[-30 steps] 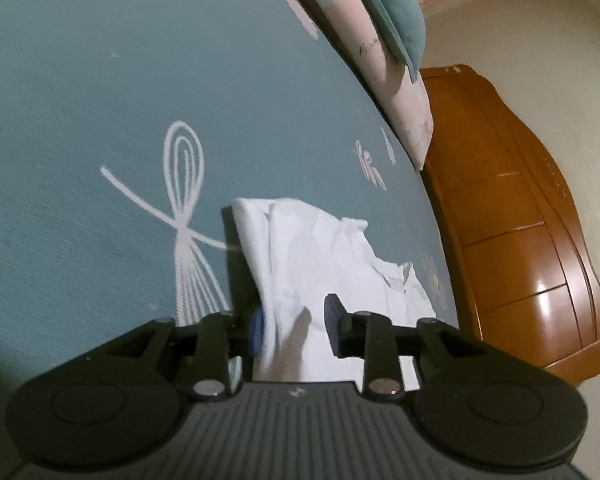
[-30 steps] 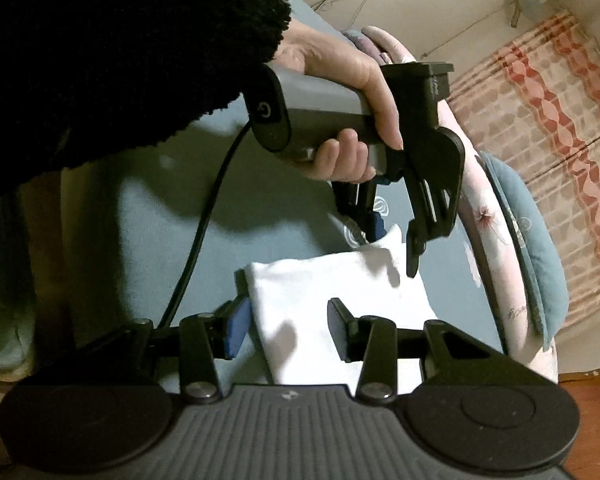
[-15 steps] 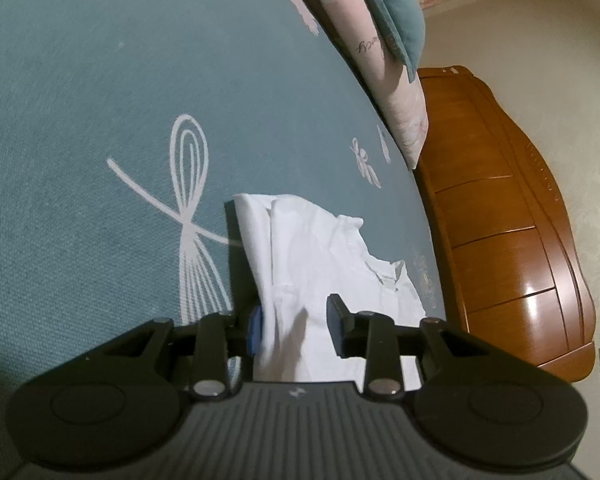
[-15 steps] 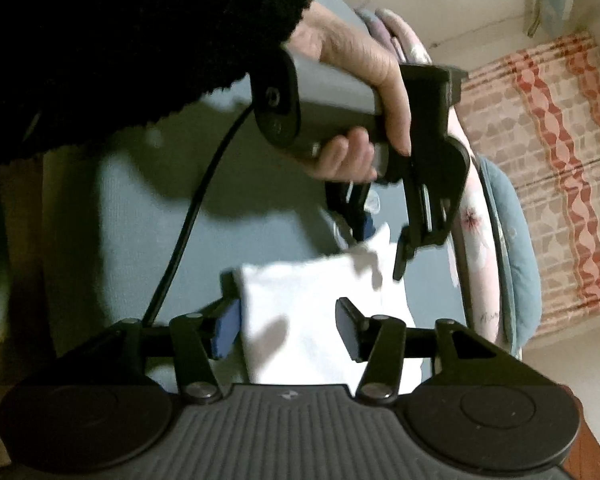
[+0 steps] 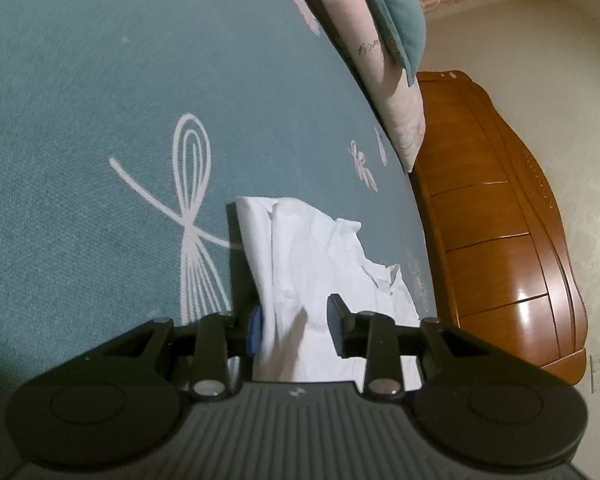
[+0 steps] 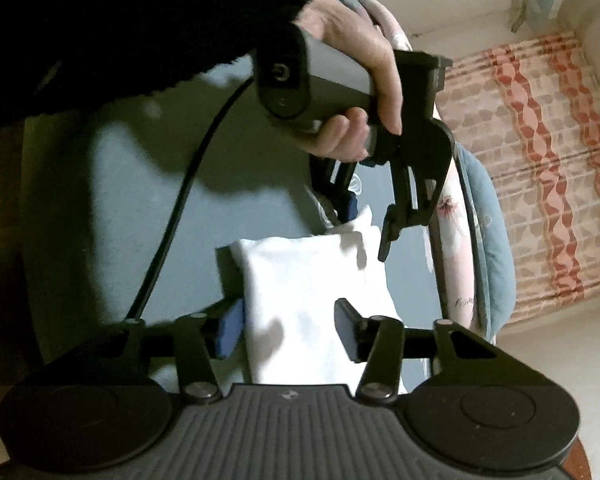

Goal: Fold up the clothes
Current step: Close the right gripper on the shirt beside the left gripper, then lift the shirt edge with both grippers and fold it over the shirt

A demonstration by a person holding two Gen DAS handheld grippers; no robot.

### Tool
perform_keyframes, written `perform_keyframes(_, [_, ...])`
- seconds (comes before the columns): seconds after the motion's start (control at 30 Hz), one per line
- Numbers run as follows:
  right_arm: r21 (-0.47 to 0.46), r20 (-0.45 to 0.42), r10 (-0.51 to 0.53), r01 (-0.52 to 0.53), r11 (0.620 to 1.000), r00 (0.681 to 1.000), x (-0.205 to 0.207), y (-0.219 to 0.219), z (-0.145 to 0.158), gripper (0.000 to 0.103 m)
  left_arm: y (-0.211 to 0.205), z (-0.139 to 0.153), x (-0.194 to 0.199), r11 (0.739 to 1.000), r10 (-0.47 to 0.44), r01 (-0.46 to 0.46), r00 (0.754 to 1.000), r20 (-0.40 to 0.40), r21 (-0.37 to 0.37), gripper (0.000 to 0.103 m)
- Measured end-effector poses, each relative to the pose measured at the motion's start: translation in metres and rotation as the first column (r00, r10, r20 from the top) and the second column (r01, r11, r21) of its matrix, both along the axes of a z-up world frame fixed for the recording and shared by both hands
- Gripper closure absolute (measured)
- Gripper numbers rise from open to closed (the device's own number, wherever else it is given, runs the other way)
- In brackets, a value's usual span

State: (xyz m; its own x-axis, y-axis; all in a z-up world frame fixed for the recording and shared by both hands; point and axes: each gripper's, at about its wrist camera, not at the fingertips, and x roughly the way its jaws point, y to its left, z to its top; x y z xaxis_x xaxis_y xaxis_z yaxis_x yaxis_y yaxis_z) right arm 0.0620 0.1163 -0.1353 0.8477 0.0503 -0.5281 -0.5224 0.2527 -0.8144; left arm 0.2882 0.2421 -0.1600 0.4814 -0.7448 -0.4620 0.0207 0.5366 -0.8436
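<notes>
Both grippers have lifted a little off the bed over the past second, and up close the right gripper (image 6: 288, 326) stands with its jaws apart astride the near end of the white garment (image 6: 312, 276), while the left gripper (image 5: 296, 326) is likewise spread over the far end, one blue pad brushing a raised corner. That garment lies as a compact folded packet on the teal bedspread (image 5: 100, 120) (thin, soft, light cloth, best pinched at a corner or doubled edge). Beyond sit pillows (image 5: 384, 40) and a wooden headboard (image 5: 500, 220); no containers show.
</notes>
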Motion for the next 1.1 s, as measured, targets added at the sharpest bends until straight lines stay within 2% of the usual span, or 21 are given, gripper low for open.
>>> perform_keyframes(0.03, [0.006,-0.009,0.003,-0.003,1.000,1.000,0.001,0.000,0.000,0.067,-0.001,0.000,0.000,1.000,0.001,-0.001,1.000,0.002,-0.001,0.070])
perform_keyframes(0.07, [0.025,-0.035,-0.001,0.002,1.000,0.999,0.002,0.000,0.000,0.086,-0.001,0.000,0.000,1.000,0.001,-0.001,1.000,0.003,-0.002,0.070])
perform_keyframes(0.1, [0.043,-0.059,-0.004,0.007,0.999,0.998,0.004,-0.001,0.000,0.092,-0.002,-0.001,0.001,1.000,0.002,-0.002,1.000,0.005,-0.003,0.070])
perform_keyframes(0.2, [0.078,-0.053,0.011,-0.007,0.997,0.999,-0.006,-0.006,0.002,0.097,-0.001,-0.001,0.000,1.000,0.000,0.000,1.000,0.008,-0.006,0.070])
perform_keyframes(0.33, [0.161,-0.067,0.003,0.008,0.987,0.998,-0.002,-0.015,0.017,0.099,0.001,-0.002,-0.001,1.000,-0.004,0.004,1.000,0.012,-0.008,0.070])
perform_keyframes(0.6, [0.248,-0.072,-0.022,0.039,0.968,0.997,-0.002,-0.031,0.041,0.099,0.006,-0.005,-0.001,0.999,-0.007,0.007,1.000,0.017,-0.032,0.070])
perform_keyframes(0.87, [0.295,-0.069,-0.057,0.075,0.953,0.996,0.005,-0.049,0.059,0.100,0.003,-0.004,-0.001,1.000,0.000,0.001,1.000,0.006,-0.023,0.071])
perform_keyframes(1.03, [0.294,-0.091,-0.037,0.062,0.954,0.995,-0.003,-0.050,0.057,0.100,0.003,-0.009,0.004,0.999,0.011,-0.011,1.000,-0.011,-0.035,0.075])
perform_keyframes(1.1, [0.297,-0.095,-0.035,0.062,0.953,0.995,-0.003,-0.051,0.058,0.100,0.001,-0.010,0.008,1.000,-0.004,0.003,1.000,-0.019,-0.021,0.086])
